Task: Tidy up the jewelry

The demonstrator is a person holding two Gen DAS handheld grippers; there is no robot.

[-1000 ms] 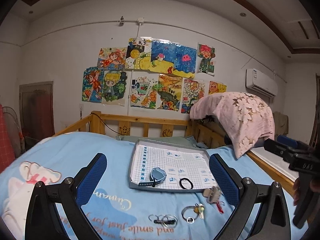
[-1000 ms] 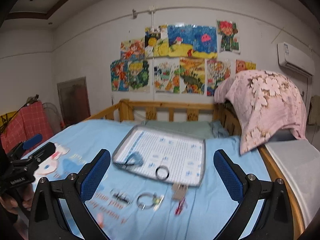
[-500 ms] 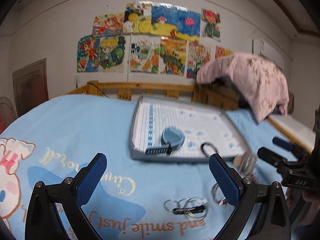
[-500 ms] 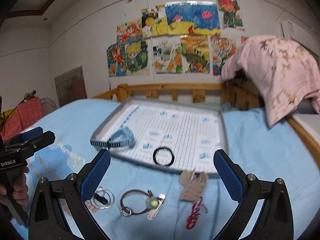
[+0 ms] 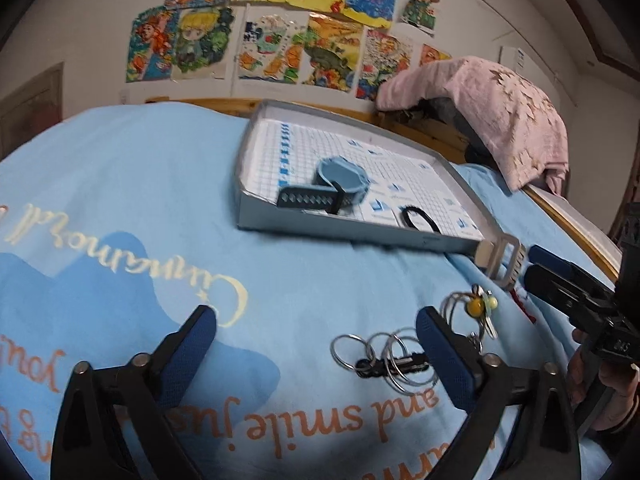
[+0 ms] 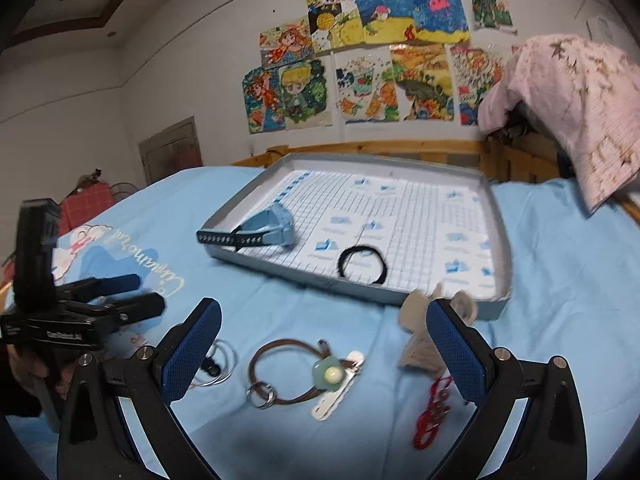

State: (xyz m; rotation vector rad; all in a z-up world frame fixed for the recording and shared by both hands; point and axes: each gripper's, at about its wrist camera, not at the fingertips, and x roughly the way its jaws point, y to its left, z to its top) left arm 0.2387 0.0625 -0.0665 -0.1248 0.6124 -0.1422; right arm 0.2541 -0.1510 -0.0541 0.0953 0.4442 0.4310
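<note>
A shallow grey tray [image 5: 360, 236] [image 6: 228, 256] lined with grid paper lies on the blue bed. In it are a blue watch [image 5: 340, 186] [image 6: 272, 228] and a black hair tie [image 5: 418, 218] [image 6: 362, 264]. In front of the tray on the sheet lie a bunch of metal key rings [image 5: 384, 356], a brown cord bracelet with a green bead [image 6: 298, 372] [image 5: 478, 306], a beige hair clip [image 6: 420, 340] [image 5: 502, 258] and a red string piece [image 6: 434, 412]. My left gripper [image 5: 316, 344] is open, low over the sheet beside the key rings. My right gripper [image 6: 324, 344] is open, low over the bracelet.
A wooden bed rail [image 6: 380, 148] runs behind the tray. A pink floral cloth [image 5: 500, 108] [image 6: 572, 96] hangs over something at the right. Drawings [image 6: 368, 52] cover the wall. A door [image 6: 172, 152] stands at the far left.
Both grippers have come down and forward toward the bed; the tray and loose items now look larger and nearer. Nothing was picked up.
</note>
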